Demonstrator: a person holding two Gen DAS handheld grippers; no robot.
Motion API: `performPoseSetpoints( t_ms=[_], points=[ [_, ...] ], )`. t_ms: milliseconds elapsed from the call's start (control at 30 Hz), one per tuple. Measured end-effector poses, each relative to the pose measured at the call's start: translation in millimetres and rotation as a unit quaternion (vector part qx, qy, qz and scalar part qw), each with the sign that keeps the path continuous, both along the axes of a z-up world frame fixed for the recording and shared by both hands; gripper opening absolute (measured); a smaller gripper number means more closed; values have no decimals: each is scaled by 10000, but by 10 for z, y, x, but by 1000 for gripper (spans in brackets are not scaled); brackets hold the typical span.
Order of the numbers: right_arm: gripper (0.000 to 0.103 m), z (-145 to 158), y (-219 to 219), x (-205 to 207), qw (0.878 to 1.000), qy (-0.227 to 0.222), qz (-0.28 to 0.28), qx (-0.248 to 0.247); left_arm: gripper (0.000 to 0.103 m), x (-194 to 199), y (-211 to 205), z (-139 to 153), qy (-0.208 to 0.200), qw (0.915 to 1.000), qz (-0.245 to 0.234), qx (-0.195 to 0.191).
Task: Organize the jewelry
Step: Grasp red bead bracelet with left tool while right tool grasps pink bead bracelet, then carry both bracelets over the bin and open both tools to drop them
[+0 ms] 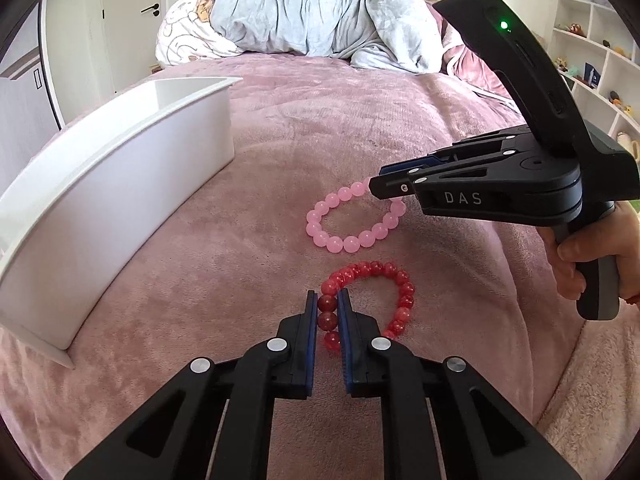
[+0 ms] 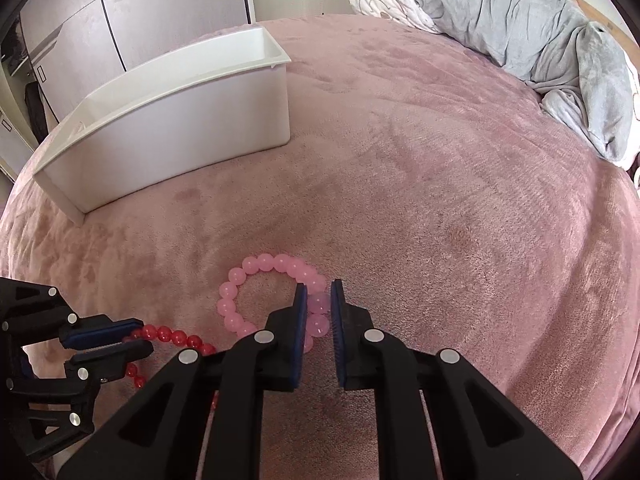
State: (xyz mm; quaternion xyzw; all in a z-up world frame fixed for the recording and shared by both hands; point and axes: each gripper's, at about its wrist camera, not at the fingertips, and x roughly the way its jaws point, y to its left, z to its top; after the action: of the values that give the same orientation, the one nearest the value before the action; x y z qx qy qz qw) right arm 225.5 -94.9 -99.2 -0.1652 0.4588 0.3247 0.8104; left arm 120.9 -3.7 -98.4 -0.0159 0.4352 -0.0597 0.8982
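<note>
A red bead bracelet lies on the pink blanket. My left gripper is shut on its left side, beads pinched between the blue pads. It also shows in the right wrist view with the red bracelet. A pink bead bracelet lies just beyond the red one. My right gripper is closed around its right side, beads of the pink bracelet between the pads; from the left wrist view the right gripper sits over that bracelet's right edge. A white bin stands to the left.
The white bin is open-topped, at the far left of the bed. A grey duvet and pillow lie at the head of the bed. Shelves stand to the right; wardrobe doors are behind the bin.
</note>
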Motion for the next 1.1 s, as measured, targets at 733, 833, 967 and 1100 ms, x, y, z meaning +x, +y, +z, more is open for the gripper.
performPoseSetpoints(
  t_ms=[733,833,967,1100],
  points=[
    [12,752,218,-100,9936,-14,-326,1080,15,-506,801,632,-765,9948,609,-302],
    [12,916,340,-82,9914,-10,-286,1277,15,-551,1023,805,-943,9924,714,-349],
    [12,1184,545,-43,9883,-64,-189,1509,15,-597,1287,1038,-1144,9899,768,-329],
    [12,1463,799,-12,9877,-281,-10,1541,15,-539,1568,1209,-1166,9892,829,-318]
  ],
)
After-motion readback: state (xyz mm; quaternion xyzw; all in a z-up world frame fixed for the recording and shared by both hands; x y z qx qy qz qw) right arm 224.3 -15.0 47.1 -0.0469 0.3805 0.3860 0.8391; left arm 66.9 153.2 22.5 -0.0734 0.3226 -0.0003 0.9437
